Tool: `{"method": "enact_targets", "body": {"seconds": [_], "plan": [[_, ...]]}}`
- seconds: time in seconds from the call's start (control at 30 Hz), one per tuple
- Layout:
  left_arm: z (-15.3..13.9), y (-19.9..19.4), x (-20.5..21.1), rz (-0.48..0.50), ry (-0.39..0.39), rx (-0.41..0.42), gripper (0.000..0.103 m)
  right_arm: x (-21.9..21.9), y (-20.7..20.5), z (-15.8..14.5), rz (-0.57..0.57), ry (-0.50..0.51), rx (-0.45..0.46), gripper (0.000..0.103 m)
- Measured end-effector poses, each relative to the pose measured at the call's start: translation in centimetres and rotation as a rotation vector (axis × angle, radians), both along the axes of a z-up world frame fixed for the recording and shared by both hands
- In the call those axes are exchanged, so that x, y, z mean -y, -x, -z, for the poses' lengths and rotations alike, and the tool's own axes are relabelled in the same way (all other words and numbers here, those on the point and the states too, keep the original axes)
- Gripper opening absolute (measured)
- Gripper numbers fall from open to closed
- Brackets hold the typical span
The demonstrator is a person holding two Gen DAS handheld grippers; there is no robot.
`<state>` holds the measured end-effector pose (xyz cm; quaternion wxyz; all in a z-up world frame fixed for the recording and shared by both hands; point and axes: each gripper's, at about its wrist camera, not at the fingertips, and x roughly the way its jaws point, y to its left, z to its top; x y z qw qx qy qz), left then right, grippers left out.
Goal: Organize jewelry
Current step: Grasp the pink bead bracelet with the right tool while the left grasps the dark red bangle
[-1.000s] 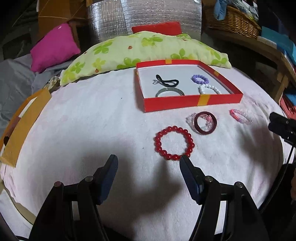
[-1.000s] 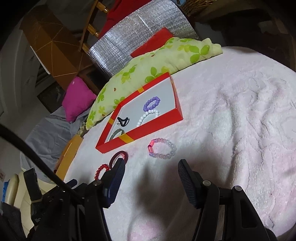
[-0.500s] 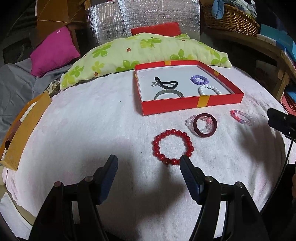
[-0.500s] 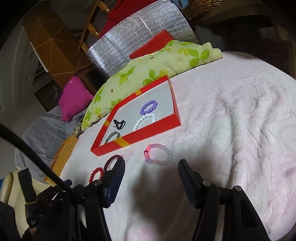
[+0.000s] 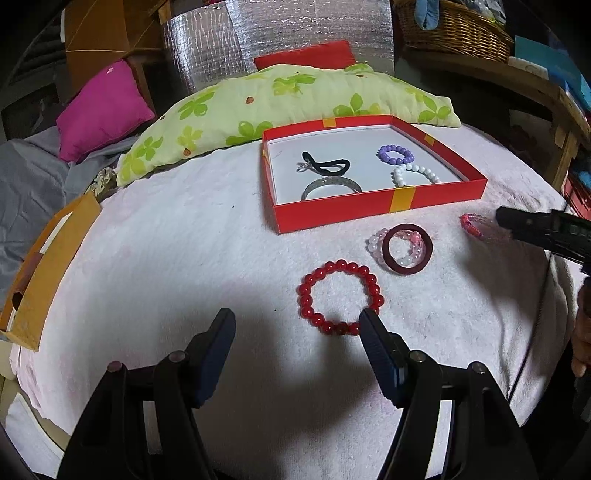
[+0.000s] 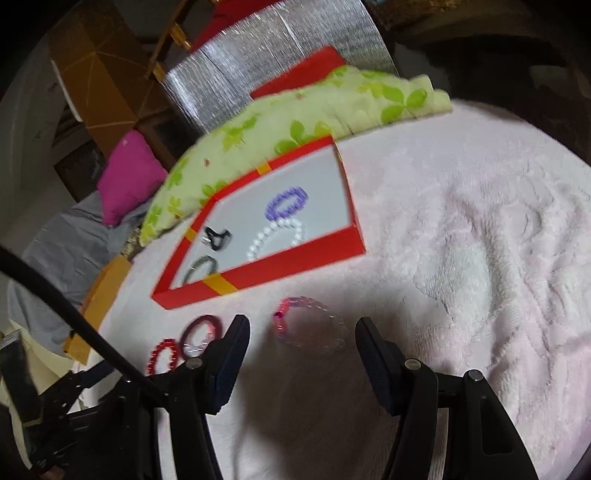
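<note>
A red box (image 5: 373, 207) (image 6: 280, 266) on the pink blanket holds a purple bead bracelet (image 5: 395, 154), a white bead bracelet (image 5: 413, 173), a black hair tie (image 5: 325, 164) and a silver bangle (image 5: 332, 186). In front of it lie a red bead bracelet (image 5: 340, 297), a dark red bangle (image 5: 406, 249) over a clear pink bracelet, and a pink-purple bracelet (image 6: 308, 326) (image 5: 471, 225). My left gripper (image 5: 297, 325) is open, just short of the red bracelet. My right gripper (image 6: 301, 328) is open, its fingers either side of the pink-purple bracelet.
A green flowered pillow (image 5: 288, 107) lies behind the box. A magenta cushion (image 5: 103, 107) and a yellow cardboard box (image 5: 48, 266) are at the left. A wicker basket (image 5: 450, 29) sits on a shelf at the back right. The blanket edge drops off at front.
My right gripper has moved forward and down until the pink-purple bracelet lies between its fingers. My left gripper has drifted slightly; the jewelry has not moved.
</note>
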<state>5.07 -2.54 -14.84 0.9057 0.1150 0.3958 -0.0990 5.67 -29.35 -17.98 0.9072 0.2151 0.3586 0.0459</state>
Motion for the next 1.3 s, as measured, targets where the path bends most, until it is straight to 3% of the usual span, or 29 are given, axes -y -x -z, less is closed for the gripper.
{"method": "enact_targets", "body": {"seconds": [0.13, 0.2, 0.3, 0.53, 0.97, 1.03, 1.07, 1.1, 1.17, 1.3], "plan": [[-0.1, 0.0, 0.1, 0.001, -0.014, 0.001, 0.070, 0.1, -0.9, 0.5, 0.008, 0.030, -0.028, 0.042], [-0.1, -0.1, 0.1, -0.002, -0.018, 0.001, 0.070, 0.2, -1.0, 0.8, 0.005, 0.032, -0.035, 0.024], [-0.3, 0.0, 0.2, -0.010, -0.025, 0.003, 0.070, 0.0, -0.8, 0.8, -0.007, 0.033, -0.031, 0.011], [-1.3, -0.2, 0.6, -0.023, -0.025, 0.004, 0.070, -1.3, 0.4, -0.3, -0.074, 0.038, 0.042, 0.011], [-1.6, -2.6, 3.1, -0.019, 0.076, -0.062, 0.070, -0.1, 1.5, -0.9, -0.085, -0.072, 0.063, 0.011], [-1.3, -2.9, 3.9, -0.004, 0.076, -0.064, 0.070, -0.2, 1.3, -0.8, -0.077, -0.062, 0.046, 0.017], [-1.3, -3.1, 4.2, 0.001, 0.074, -0.062, 0.070, -0.2, 1.3, -0.7, -0.074, -0.061, 0.040, 0.027], [-1.2, -3.3, 4.4, 0.006, 0.074, -0.061, 0.070, -0.1, 1.2, -0.6, -0.060, -0.057, 0.032, 0.043], [-1.0, -3.8, 4.7, 0.014, 0.091, -0.069, 0.070, 0.0, 1.3, -0.7, -0.045, -0.051, 0.040, 0.055], [-0.9, -4.4, 5.0, 0.044, 0.134, -0.079, 0.063, -0.8, 1.5, -1.6, -0.050, 0.032, 0.097, 0.052]]}}
